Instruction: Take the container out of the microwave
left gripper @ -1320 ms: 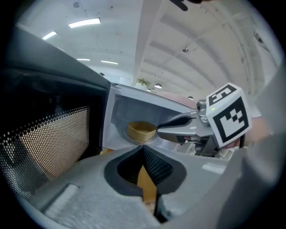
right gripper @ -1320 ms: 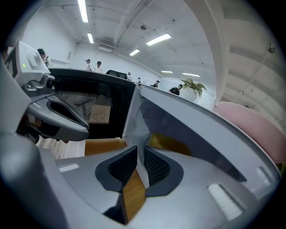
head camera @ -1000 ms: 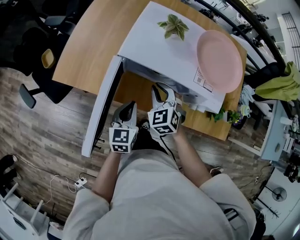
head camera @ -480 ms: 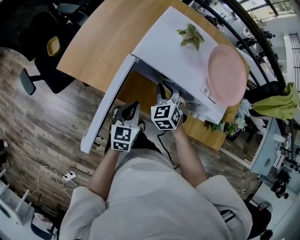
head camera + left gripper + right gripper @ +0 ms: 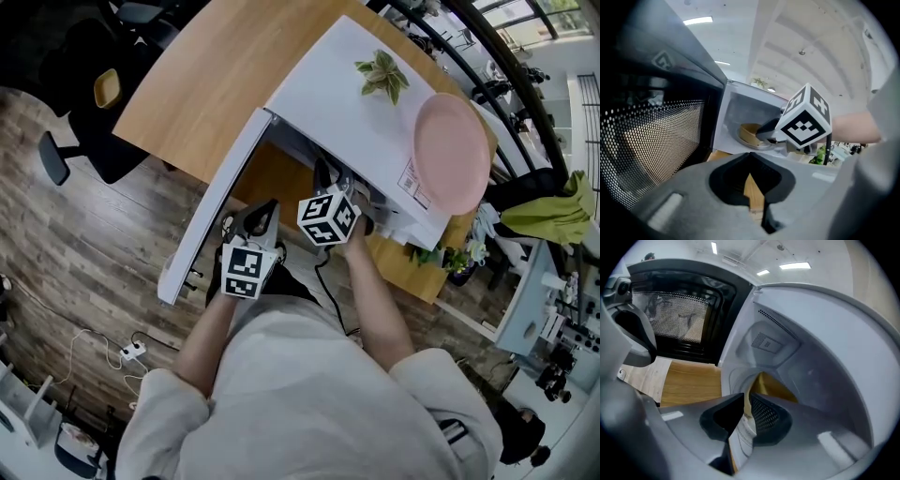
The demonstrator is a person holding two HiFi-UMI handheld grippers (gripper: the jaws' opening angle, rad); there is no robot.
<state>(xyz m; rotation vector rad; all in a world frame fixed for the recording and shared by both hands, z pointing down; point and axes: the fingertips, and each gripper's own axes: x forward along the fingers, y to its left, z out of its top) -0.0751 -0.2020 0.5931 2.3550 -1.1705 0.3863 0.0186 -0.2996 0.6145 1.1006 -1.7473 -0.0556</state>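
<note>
A white microwave [image 5: 356,112] stands on a wooden table with its door [image 5: 211,211] swung open to the left. A tan paper container [image 5: 749,133] sits on the turntable inside. My right gripper [image 5: 328,180] reaches into the cavity. In the right gripper view the right gripper [image 5: 746,401] is shut on the near wall of the container [image 5: 771,385]. My left gripper [image 5: 262,216] hangs outside, in front of the open door. In the left gripper view the left gripper [image 5: 751,176] is shut with nothing held.
A pink plate [image 5: 452,141] and a small plant [image 5: 380,70] rest on top of the microwave. An office chair [image 5: 84,122] stands left of the table. Cables [image 5: 131,352] lie on the wood floor. A green cloth [image 5: 548,211] hangs at the right.
My right gripper has pushed a little further into the microwave. The left gripper has stayed in front of the door. The head view has shifted slightly.
</note>
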